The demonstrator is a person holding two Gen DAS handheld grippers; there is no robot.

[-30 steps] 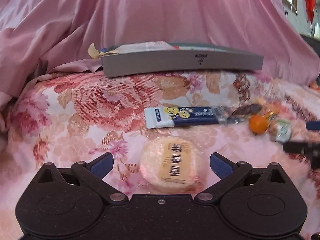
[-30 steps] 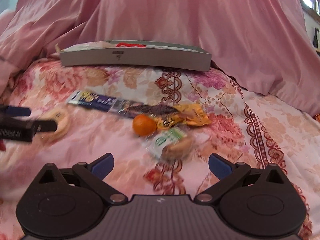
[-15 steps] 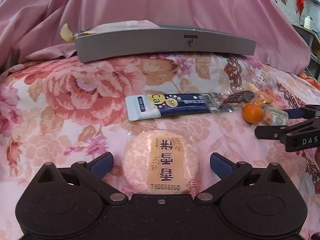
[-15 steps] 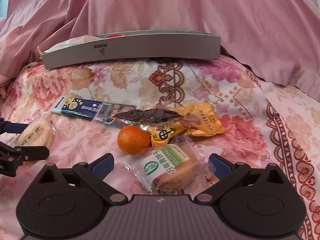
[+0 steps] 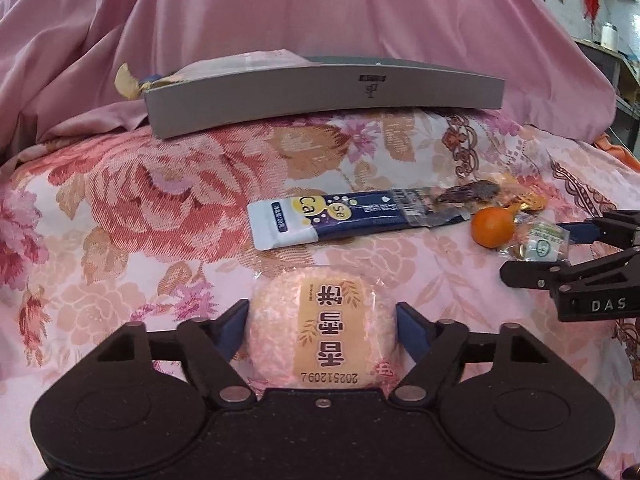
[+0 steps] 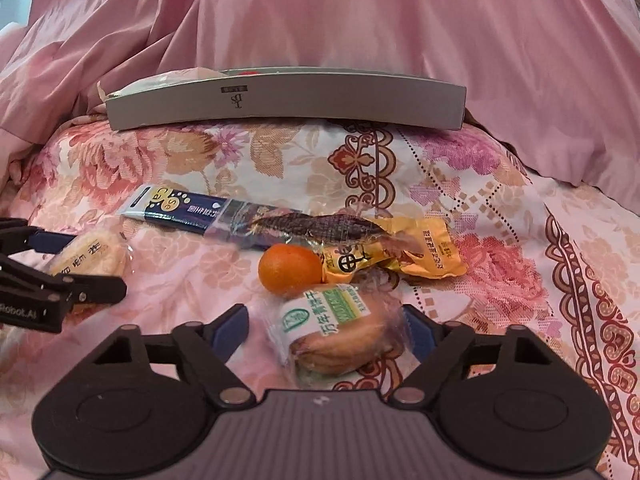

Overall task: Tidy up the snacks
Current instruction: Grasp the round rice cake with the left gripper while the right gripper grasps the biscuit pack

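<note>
My left gripper has closed around a round pink rice cake in a clear wrapper; both blue pads touch its sides as it lies on the floral cloth. My right gripper straddles a wrapped pastry with a green label; its right pad touches the wrapper and a gap shows at the left pad. An orange, a yellow-wrapped snack, a dried fish pack and a blue stick pack lie just beyond. The grey box stands at the back.
Pink satin cloth rises behind the box. The floral bedcover spreads left of the snacks. The right gripper shows at the right edge of the left wrist view; the left gripper shows at the left edge of the right wrist view.
Both grippers have moved forward and down over their snacks. The left jaws have narrowed onto the rice cake, and the right jaws have narrowed around the pastry.
</note>
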